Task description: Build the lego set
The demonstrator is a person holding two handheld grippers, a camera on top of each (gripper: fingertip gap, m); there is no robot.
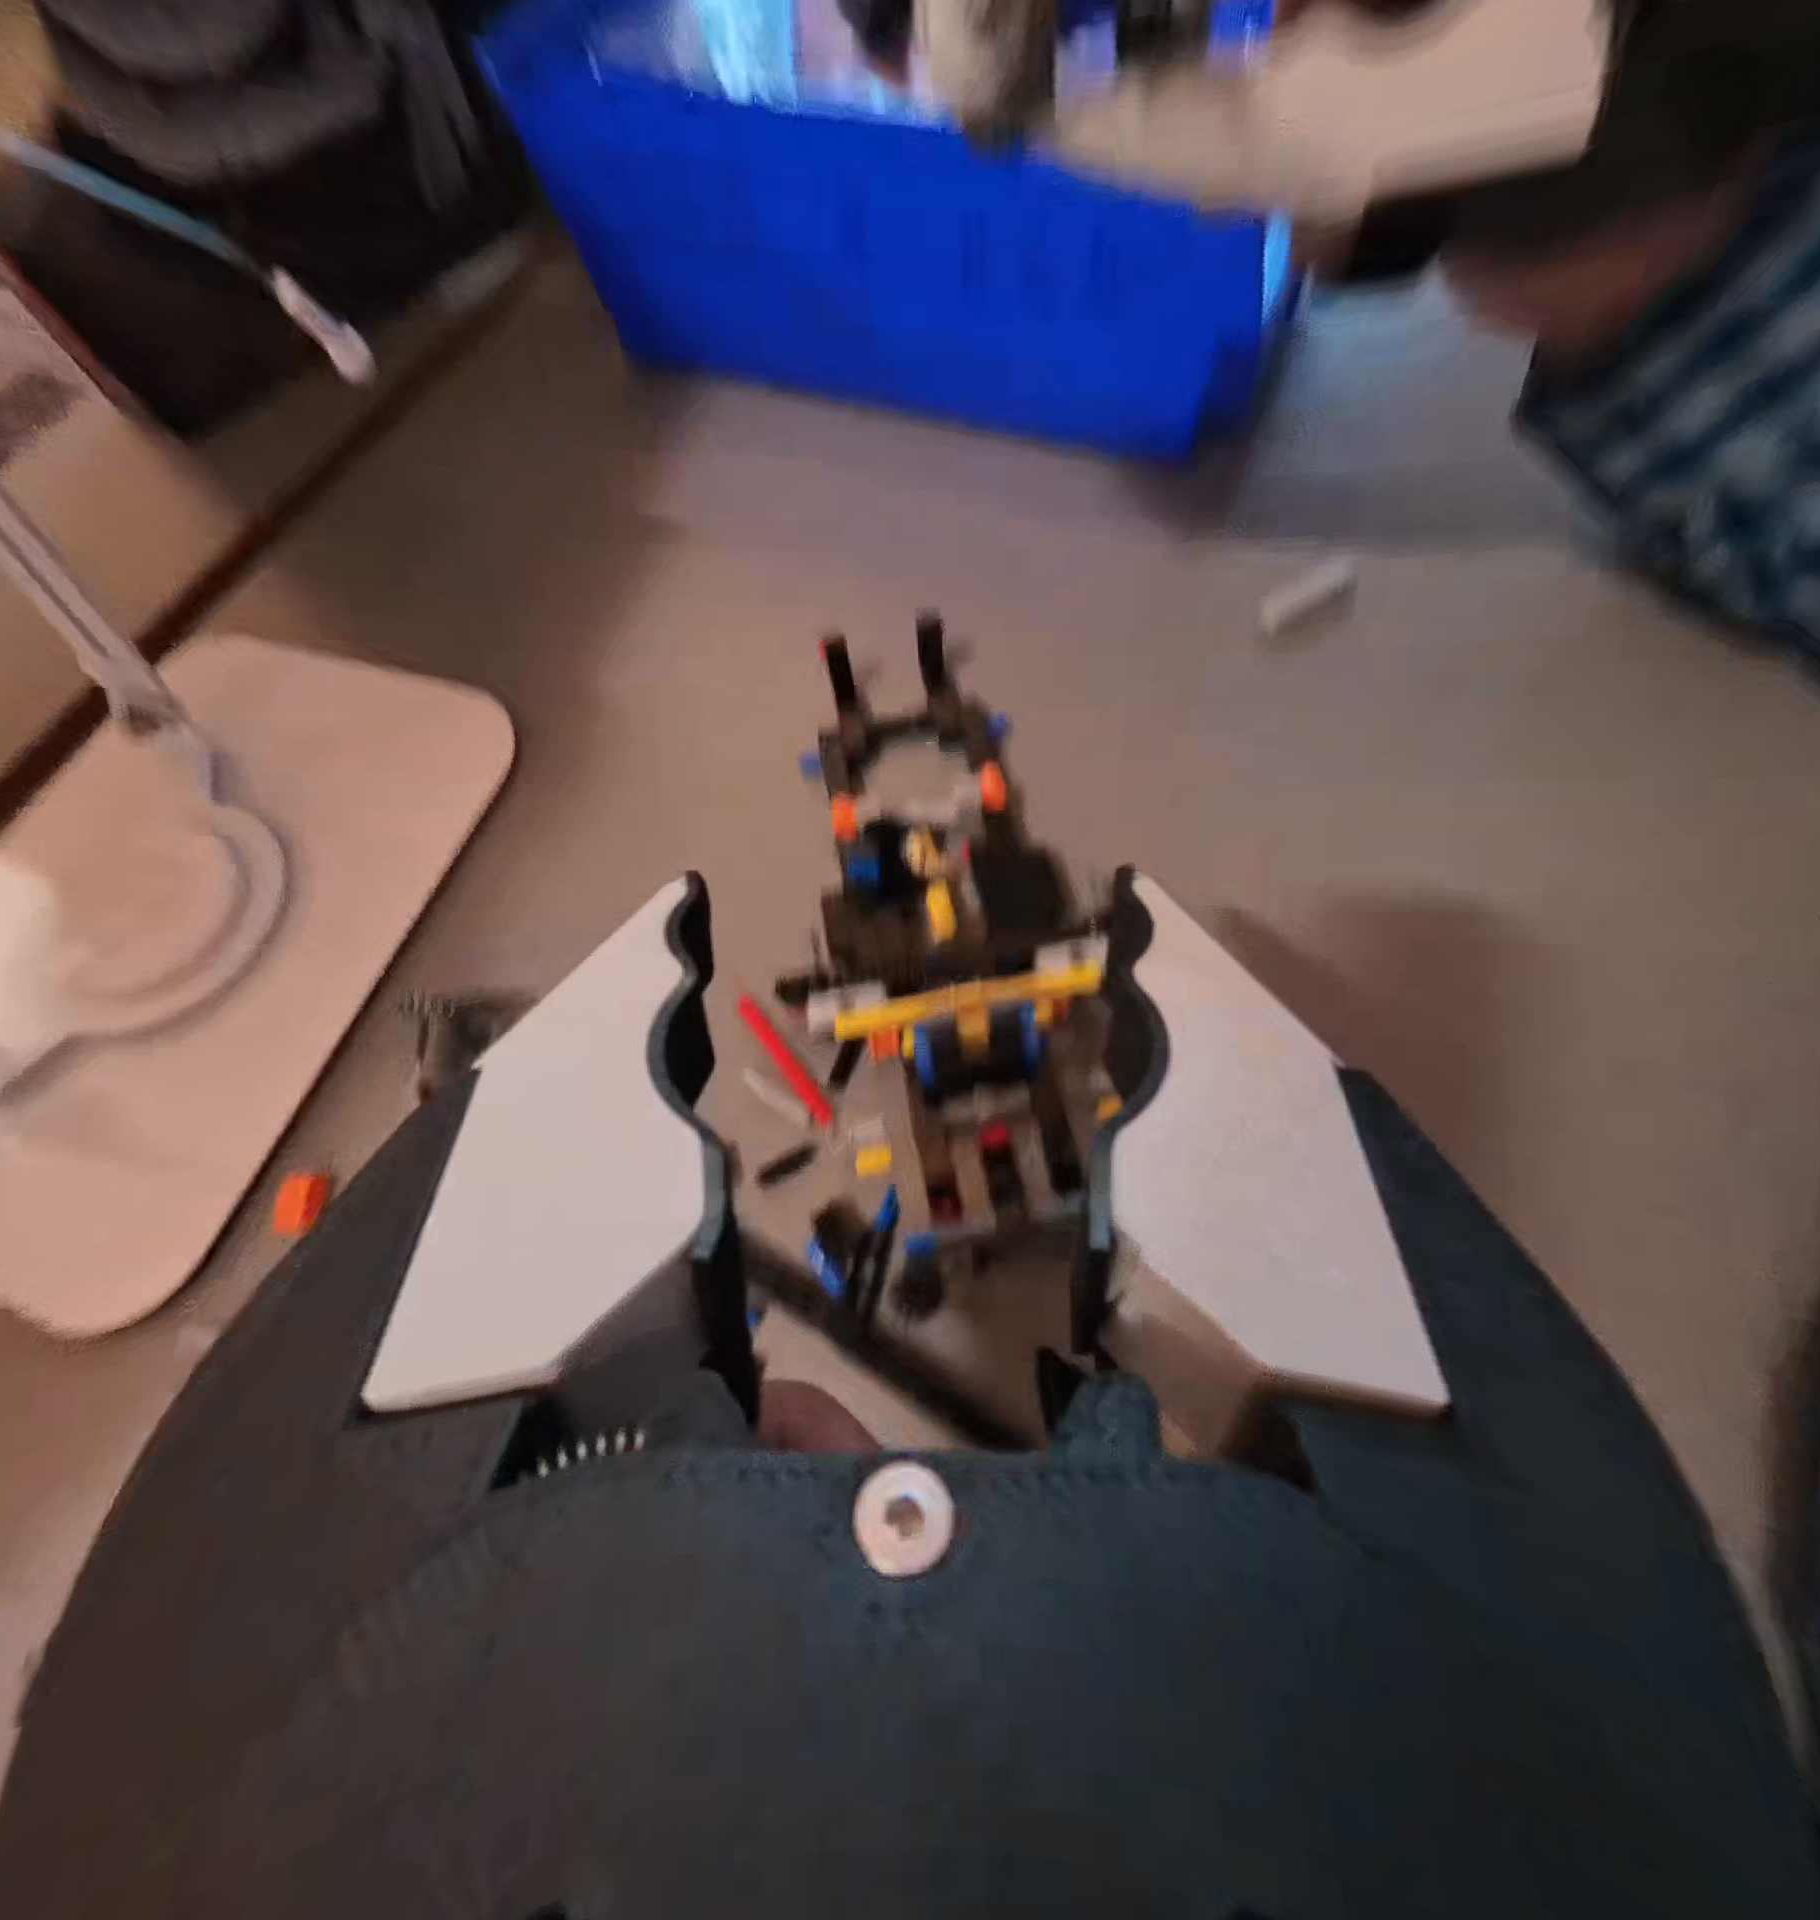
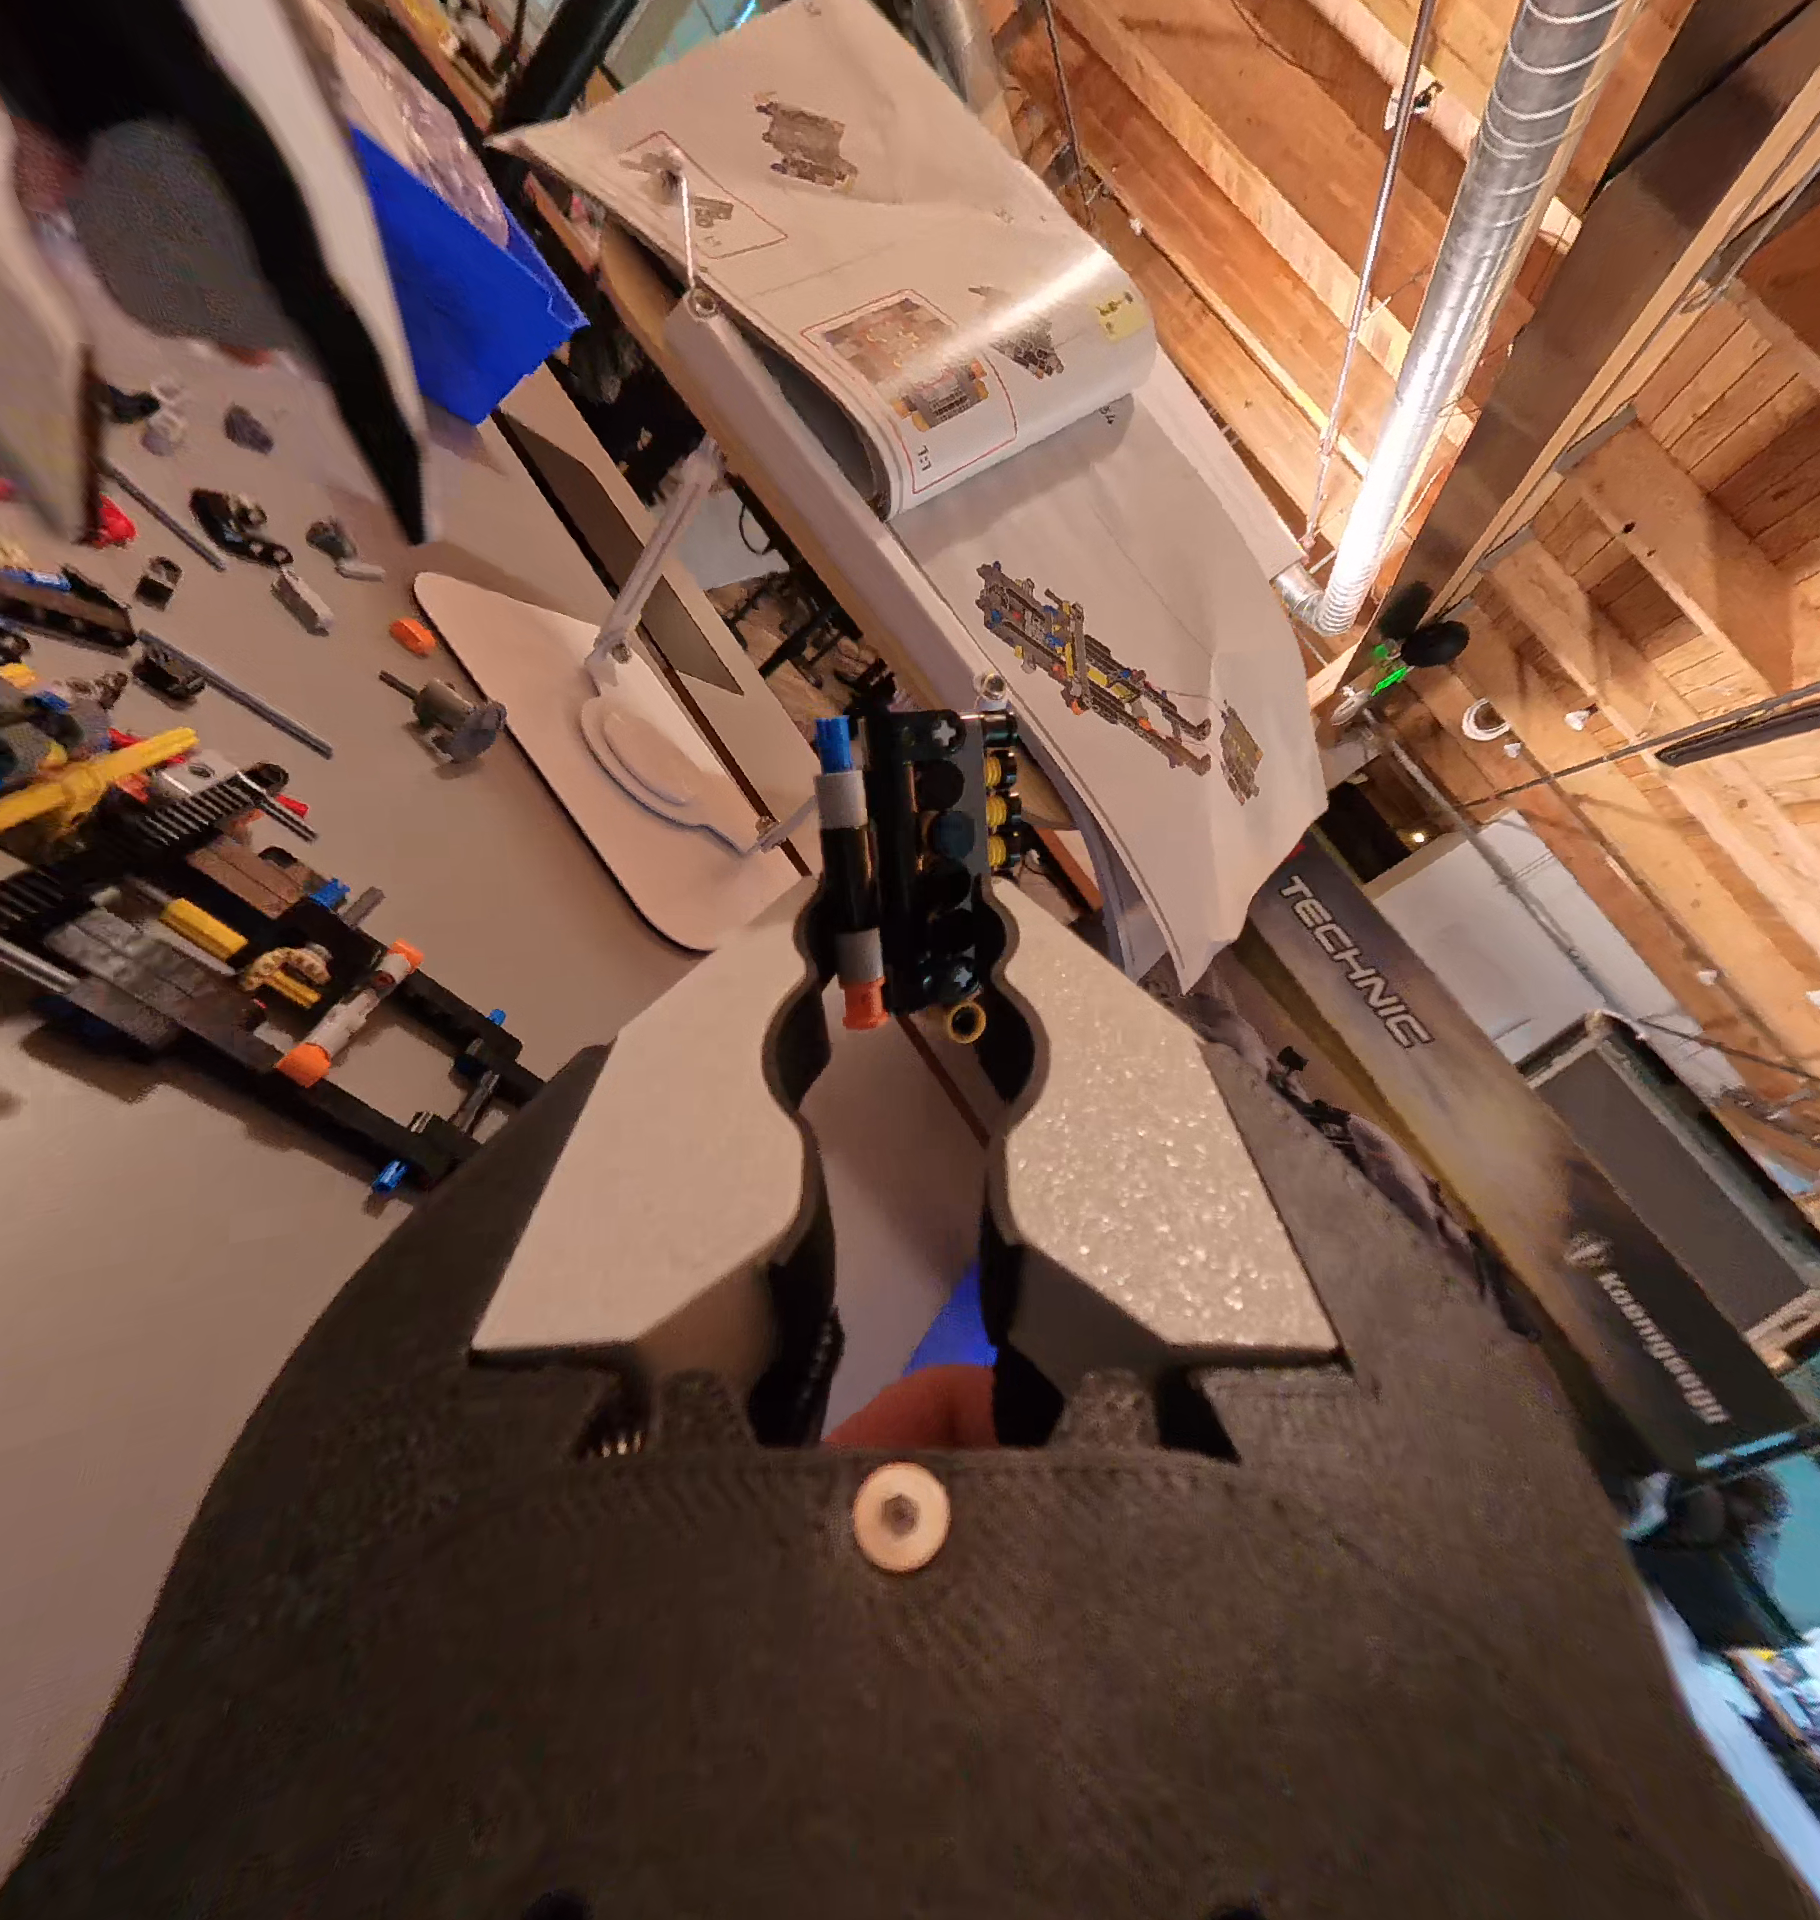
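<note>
In the blurred left wrist view, the long black, yellow and blue lego chassis (image 1: 947, 935) lies on the grey table, running away from me. My left gripper (image 1: 911, 914) is open and empty above its near end, with a loose red axle (image 1: 781, 1060) and small pieces between the fingers. In the tilted right wrist view, my right gripper (image 2: 901, 914) is shut on a small black lego sub-assembly (image 2: 927, 852) with yellow rings and an axle with blue and orange ends. It is held in the air. The chassis (image 2: 158, 914) shows at the left.
A blue bin (image 1: 916, 249) stands at the far side of the table. A white stand base (image 1: 158, 956) holds the open instruction booklet (image 2: 947, 343). Loose pieces (image 2: 262, 561) are scattered on the table. An orange piece (image 1: 298, 1200) lies left. A person's arm (image 1: 1508, 145) reaches across the back. About 15 cm separates my left fingertips from my right.
</note>
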